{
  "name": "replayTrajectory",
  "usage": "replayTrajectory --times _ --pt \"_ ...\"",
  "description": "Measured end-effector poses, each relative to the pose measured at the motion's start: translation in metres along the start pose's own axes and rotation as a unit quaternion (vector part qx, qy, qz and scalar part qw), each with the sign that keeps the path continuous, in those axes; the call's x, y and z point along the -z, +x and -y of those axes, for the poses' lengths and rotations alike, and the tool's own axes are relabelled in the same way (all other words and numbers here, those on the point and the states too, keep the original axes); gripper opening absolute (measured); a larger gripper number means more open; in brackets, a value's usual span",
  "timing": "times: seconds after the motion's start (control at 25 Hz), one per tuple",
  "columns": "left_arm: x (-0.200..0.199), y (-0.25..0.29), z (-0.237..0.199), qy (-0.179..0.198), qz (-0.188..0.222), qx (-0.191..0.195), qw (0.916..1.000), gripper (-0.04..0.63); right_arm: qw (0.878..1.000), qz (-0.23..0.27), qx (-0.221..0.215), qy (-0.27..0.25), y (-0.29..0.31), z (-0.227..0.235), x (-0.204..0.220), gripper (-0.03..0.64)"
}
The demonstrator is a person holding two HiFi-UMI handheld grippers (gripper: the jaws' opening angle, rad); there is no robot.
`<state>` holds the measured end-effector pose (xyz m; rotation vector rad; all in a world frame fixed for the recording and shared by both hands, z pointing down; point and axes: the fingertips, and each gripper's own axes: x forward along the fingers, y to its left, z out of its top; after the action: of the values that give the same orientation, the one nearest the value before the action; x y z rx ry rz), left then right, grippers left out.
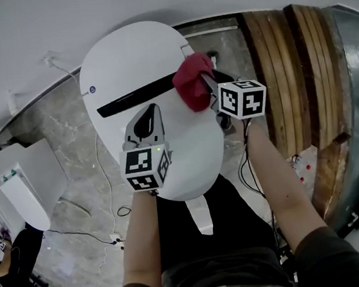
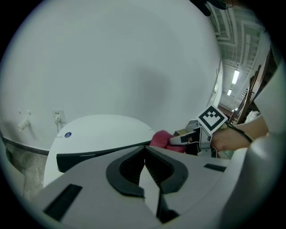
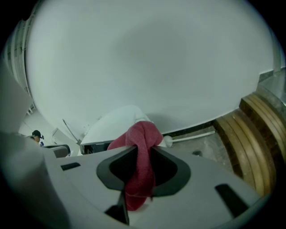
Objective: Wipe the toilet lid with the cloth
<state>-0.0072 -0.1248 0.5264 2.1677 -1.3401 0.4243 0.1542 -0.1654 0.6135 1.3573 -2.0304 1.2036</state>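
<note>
Right gripper (image 3: 139,176) pinches bunched red cloth (image 1: 191,83) at right rear edge of toilet lid (image 1: 125,68); left gripper (image 2: 145,172) pressed together, empty. Risk: wiping friction could drag the wad loose.

Left tool (image 1: 151,110), right tool (image 1: 207,81): grey shells, black-lined jaws. Black-and-white marker cube (image 1: 147,168) at 6 o'clock on each. Short dark sleeves (image 1: 337,260).

Dim, even light; strong fisheye distortion
</note>
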Motion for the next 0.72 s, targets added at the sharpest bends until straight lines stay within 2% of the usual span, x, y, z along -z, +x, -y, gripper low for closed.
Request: replayTrajectory --times 0.16,0.32,0.52,0.72 --pt "0.008 -0.004 0.015 -0.016 0.009 -0.02 0.9996 0.008 1.0 -0.005 -0.007 0.009 -0.018 0.015 -0.001 0.086" --pt "0.007 -0.028 0.005 -0.035 0.02 -0.041 0.9983 0.008 0.999 0.007 -0.04 0.013 -0.038 -0.014 -0.001 0.085" --pt "0.005 -0.062 -0.029 -0.051 0.031 -0.063 0.9962 0.008 0.995 -0.001 -0.099 -0.028 -0.041 -0.105 0.01 0.086" --pt "0.014 -0.095 -0.079 -0.061 0.027 -0.082 0.9944 0.008 0.985 -0.032 -0.155 -0.063 -0.018 -0.212 0.046 0.084"
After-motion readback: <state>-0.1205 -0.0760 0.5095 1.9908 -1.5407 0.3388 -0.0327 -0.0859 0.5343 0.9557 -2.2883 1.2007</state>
